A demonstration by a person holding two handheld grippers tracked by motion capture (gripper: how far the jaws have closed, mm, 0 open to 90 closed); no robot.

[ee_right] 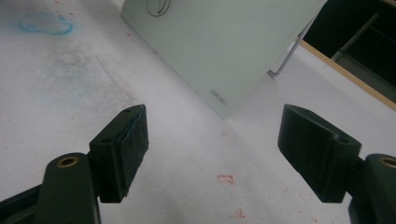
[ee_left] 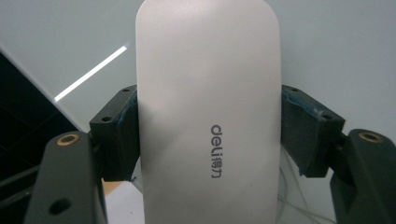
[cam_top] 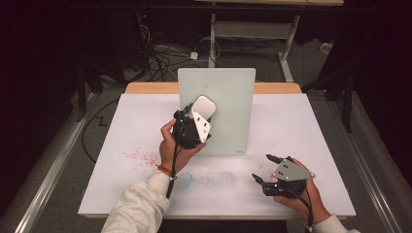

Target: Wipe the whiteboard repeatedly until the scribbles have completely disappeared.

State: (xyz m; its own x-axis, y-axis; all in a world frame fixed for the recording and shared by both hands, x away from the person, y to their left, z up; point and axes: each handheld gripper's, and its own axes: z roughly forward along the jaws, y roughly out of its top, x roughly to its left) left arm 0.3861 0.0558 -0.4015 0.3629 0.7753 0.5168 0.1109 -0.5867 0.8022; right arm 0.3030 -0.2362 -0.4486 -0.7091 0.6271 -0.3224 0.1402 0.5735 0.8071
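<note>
I have the eraser [ee_left: 208, 112] clamped in my left claw [cam_top: 201, 112]; in the left gripper view both pads press its long sides, with the "deli" print facing the camera. From above, the eraser sits against the upright board [cam_top: 228, 104], near its left half and fairly high up, so I judge the wiping step is under way rather than only approached. Whether the eraser face truly touches the glass I cannot tell; the left gripper view shows it very close, with the board just behind.

My right claw [cam_top: 265, 169] hangs idle, jaws wide apart with nothing between them, low over the table [cam_top: 291, 126] to the right of the board. Its own camera looks along the table toward the board's lower corner.

What is done, as far as I can read it: the eraser is picked up and brought to the board. In the right gripper view a dark drawn ring [ee_right: 159, 5] sits at the board's top edge, so I judge marks are left to wipe. Red specks [cam_top: 138, 156] and a blue smudge [cam_top: 187, 179] lie on the table.
</note>
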